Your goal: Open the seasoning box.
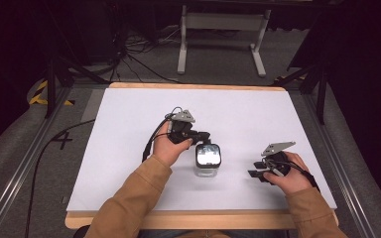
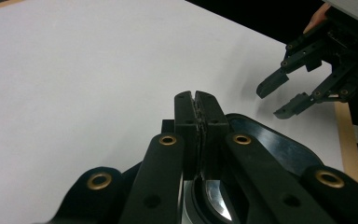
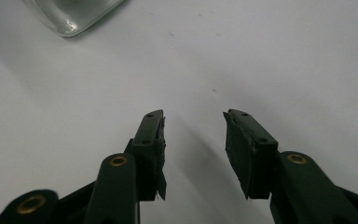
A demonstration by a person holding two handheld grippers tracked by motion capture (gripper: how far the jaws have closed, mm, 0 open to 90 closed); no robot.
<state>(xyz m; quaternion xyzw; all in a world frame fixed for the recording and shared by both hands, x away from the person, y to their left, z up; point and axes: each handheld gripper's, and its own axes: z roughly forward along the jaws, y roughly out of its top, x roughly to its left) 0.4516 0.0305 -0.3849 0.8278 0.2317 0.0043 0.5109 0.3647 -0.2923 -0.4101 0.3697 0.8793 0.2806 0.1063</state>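
The left gripper (image 2: 196,100) has its jaws pressed together, and they look to be pinching the near edge of the black lid (image 2: 270,142) that sits on the clear glass jar (image 1: 207,166). Whether the pads truly bite the rim or only rest against it is hard to tell from here, since the jaws cover the contact. The jar stands upright on the white table (image 1: 129,124), directly under and just ahead of that claw, and in the high view the lid's glossy top (image 1: 208,154) catches the light. My guess is the grip sits at the lid's edge so the person can lift or twist it off without covering the whole top.

The right gripper (image 1: 257,169) hangs to the far side of the jar, apart from it, jaws spread wide with nothing between them. In its own view the jar's glass base (image 3: 72,16) lies ahead and off toward the left, with bare table under the pads. It seems to wait there so it can come in and steady the glass body while the left one works the lid.
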